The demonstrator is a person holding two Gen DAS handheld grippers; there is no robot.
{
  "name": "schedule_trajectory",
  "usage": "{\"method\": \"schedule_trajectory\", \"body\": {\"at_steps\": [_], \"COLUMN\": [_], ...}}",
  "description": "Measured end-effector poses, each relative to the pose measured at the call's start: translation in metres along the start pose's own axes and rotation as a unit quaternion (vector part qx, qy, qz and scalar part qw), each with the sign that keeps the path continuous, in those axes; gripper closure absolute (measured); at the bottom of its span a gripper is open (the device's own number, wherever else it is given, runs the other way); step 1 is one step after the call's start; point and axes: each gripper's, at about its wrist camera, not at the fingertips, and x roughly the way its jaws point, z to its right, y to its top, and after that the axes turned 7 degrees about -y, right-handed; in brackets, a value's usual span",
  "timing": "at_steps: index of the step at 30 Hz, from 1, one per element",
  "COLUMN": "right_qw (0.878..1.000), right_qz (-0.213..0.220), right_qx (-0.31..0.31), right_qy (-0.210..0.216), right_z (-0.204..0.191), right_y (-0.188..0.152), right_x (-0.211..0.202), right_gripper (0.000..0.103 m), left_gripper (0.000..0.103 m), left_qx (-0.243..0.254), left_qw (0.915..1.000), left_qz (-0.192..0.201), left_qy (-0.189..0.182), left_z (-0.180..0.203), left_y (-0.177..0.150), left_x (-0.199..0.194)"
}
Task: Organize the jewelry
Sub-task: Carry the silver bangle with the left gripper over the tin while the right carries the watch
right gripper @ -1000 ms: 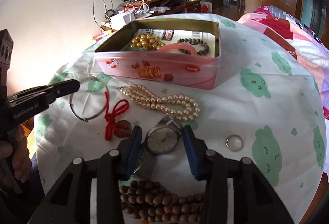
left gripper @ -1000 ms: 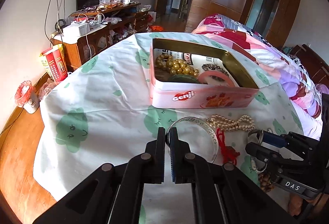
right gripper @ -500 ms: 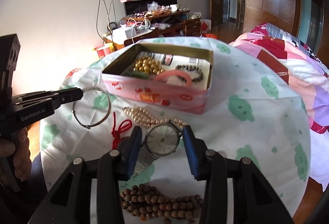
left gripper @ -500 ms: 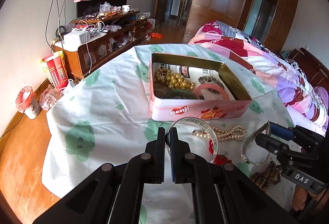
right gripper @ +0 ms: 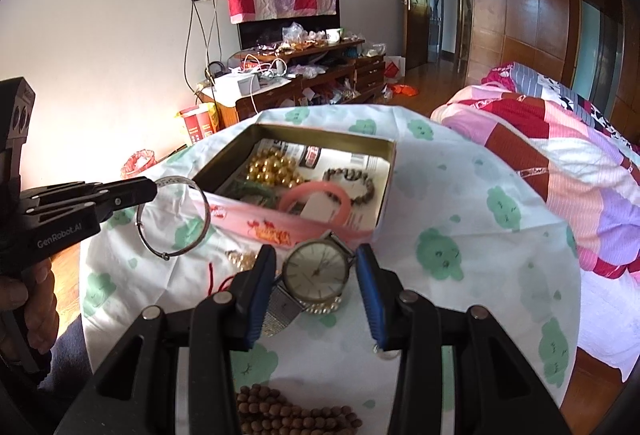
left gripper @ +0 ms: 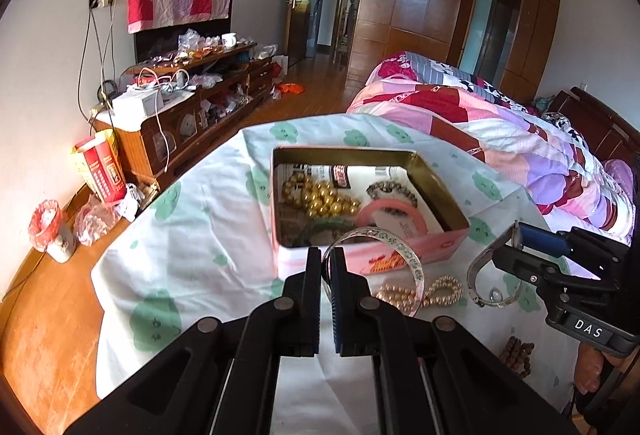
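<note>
A pink tin box (left gripper: 424,249) (right gripper: 304,225) stands open on the white table, holding gold beads (left gripper: 320,197), a pink bangle (right gripper: 316,195) and a dark bead bracelet (right gripper: 352,177). My left gripper (left gripper: 326,259) is shut on a silver bangle (left gripper: 396,247) (right gripper: 176,221) and holds it in the air in front of the tin's near left corner. My right gripper (right gripper: 316,275) is shut on a silver wristwatch (right gripper: 318,271) (left gripper: 486,281), lifted above the table just before the tin. A pearl necklace (left gripper: 424,295) lies on the cloth below.
A wooden bead bracelet (right gripper: 288,415) (left gripper: 518,353) lies at the near table edge. A red cord charm (right gripper: 218,281) lies by the pearls. A bed with a patchwork quilt (left gripper: 500,131) is to the right, a cluttered wooden cabinet (left gripper: 192,115) to the left.
Both grippers have risen from the table with their loads and moved toward the tin. The bangle and the watch were on or near the cloth before and now hang in the air.
</note>
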Motion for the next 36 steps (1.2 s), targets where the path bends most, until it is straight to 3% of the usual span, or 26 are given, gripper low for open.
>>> {"method": "schedule_trajectory", "body": {"at_steps": [22,36], "right_qw": [0.999,0.999], "right_qz": [0.028,0.038], "right_qx": [-0.027,-0.035], "right_qy": [-0.002,0.000], "right_z": [0.003,0.004], "right_y": [0.045,0.071], "right_x": [0.015,0.029], "right_gripper": [0.060,0.061], "left_gripper": [0.100,0.100], "left_qx": [0.018,0.032], "left_qw": [0.9998,0.9991], "left_qz": [-0.003,-0.013], "left_qy": [0.003,0.024], "left_z": [0.007,0.004], "left_y": [0.031,0.050], "left_x": [0.029,0.056]}}
